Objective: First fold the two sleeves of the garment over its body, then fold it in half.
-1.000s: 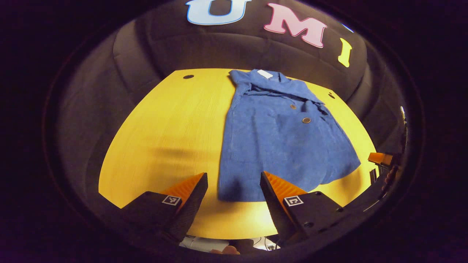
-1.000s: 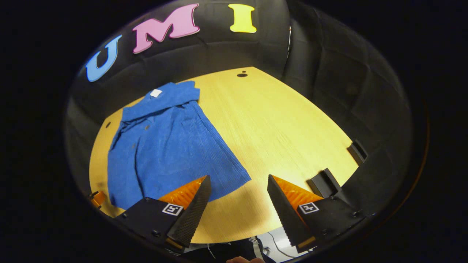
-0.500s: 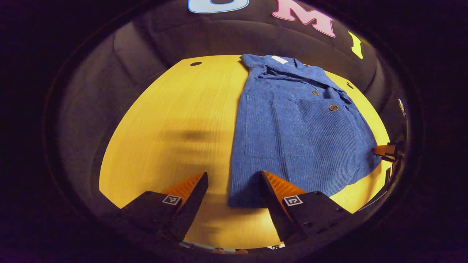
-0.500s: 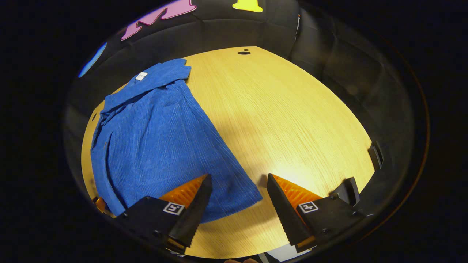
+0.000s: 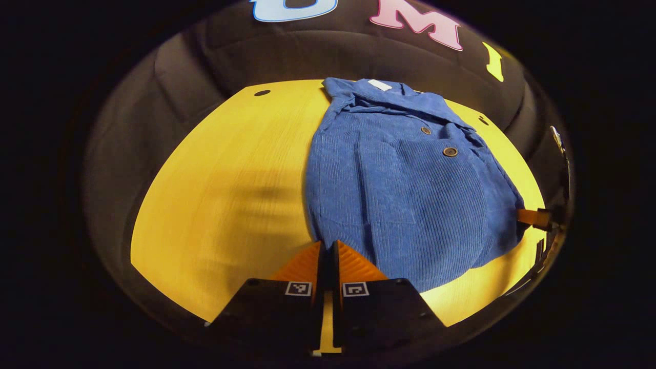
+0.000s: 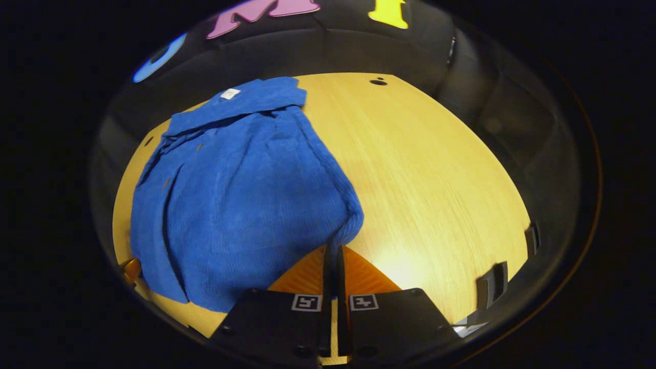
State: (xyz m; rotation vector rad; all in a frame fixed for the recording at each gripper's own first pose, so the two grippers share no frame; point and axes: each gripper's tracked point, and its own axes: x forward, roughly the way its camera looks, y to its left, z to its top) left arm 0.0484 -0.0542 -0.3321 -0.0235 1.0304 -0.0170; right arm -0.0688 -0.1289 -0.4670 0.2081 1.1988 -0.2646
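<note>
Both tools sit low at six o'clock, the left tool (image 5: 326, 248) and right tool (image 6: 334, 252) each pinched tight on a hem corner of the blue garment (image 5: 405, 179). It lies on the yellow worktop (image 5: 225, 195), collar at twelve o'clock. The cloth between the fingers is hidden.

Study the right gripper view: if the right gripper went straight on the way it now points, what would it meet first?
The right gripper is already shut on the hem corner of the blue garment, so pushing on would probably bunch that cloth first. Past the corner lies bare table, though depth is hard to judge.
</note>
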